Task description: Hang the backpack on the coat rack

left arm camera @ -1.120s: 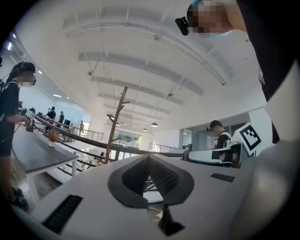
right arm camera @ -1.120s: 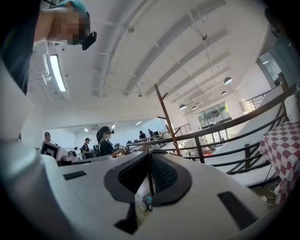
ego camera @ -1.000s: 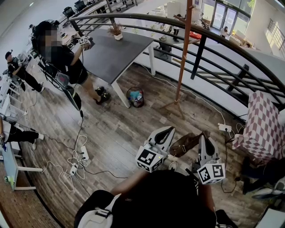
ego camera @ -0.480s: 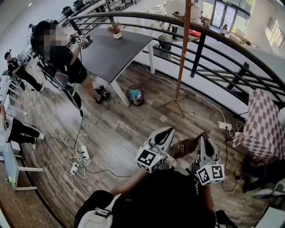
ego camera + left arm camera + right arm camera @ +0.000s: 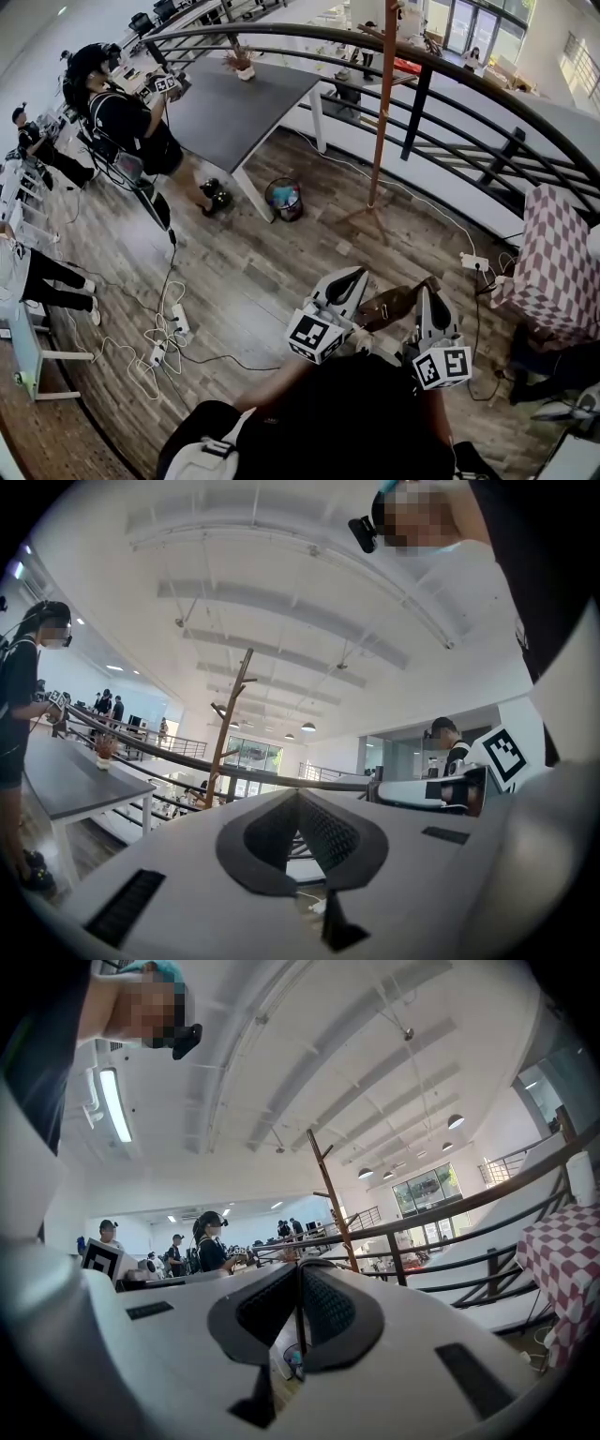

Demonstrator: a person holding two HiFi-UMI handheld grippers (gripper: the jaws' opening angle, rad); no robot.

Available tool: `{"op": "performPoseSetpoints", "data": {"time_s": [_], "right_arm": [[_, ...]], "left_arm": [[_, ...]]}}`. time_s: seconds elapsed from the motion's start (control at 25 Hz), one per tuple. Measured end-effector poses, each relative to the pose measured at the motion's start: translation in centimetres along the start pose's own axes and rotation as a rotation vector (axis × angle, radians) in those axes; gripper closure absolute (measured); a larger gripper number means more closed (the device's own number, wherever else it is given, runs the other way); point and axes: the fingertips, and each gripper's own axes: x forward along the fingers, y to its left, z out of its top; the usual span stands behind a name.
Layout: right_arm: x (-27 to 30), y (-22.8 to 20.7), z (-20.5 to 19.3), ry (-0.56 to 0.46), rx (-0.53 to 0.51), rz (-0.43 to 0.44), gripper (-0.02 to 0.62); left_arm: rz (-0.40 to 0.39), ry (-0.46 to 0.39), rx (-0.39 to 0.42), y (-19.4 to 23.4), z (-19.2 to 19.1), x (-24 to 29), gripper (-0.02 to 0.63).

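The brown backpack (image 5: 392,303) lies on the wooden floor between my two grippers, partly hidden by them. The coat rack (image 5: 380,122) is a tall orange-brown pole with branch hooks, standing further off by the railing; the same coat rack (image 5: 228,726) rises ahead in the left gripper view, and the coat rack (image 5: 335,1199) also shows in the right gripper view. My left gripper (image 5: 360,273) is to the left of the backpack and my right gripper (image 5: 424,293) is at its right end. Both point upward and forward. Each is shut with nothing between its pads.
A curved black railing (image 5: 450,89) runs behind the rack. A dark table (image 5: 234,108) and a small bin (image 5: 284,201) stand to the left. Cables and power strips (image 5: 169,337) lie on the floor. A checked cloth (image 5: 553,262) is at right. People stand at left (image 5: 131,122).
Both grippers and the backpack have stayed almost in place. A person at the far left edge has stepped further into view.
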Motion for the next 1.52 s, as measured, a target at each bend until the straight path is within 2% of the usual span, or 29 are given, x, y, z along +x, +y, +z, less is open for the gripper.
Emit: {"op": "performPoseSetpoints", "data": {"time_s": [0.4,1.08,1.52], "right_arm": [[0.7,-1.6,0.9,0.004,-0.018,0.024,0.569],[0.8,-3.7,1.8,0.022,-0.029,0.100,0.569],[2.5,-4.9,1.6,0.040,-0.012,0.098,0.569]], "left_arm": [[0.024,-0.004,0.021,-0.7,0.6,1.7,0.599],[0.127,-0.033,0.033,-1.5,1.6,2.6,0.598],[0.117,-0.020,0.013,-0.4,0.9,4.8,0.599]]}}
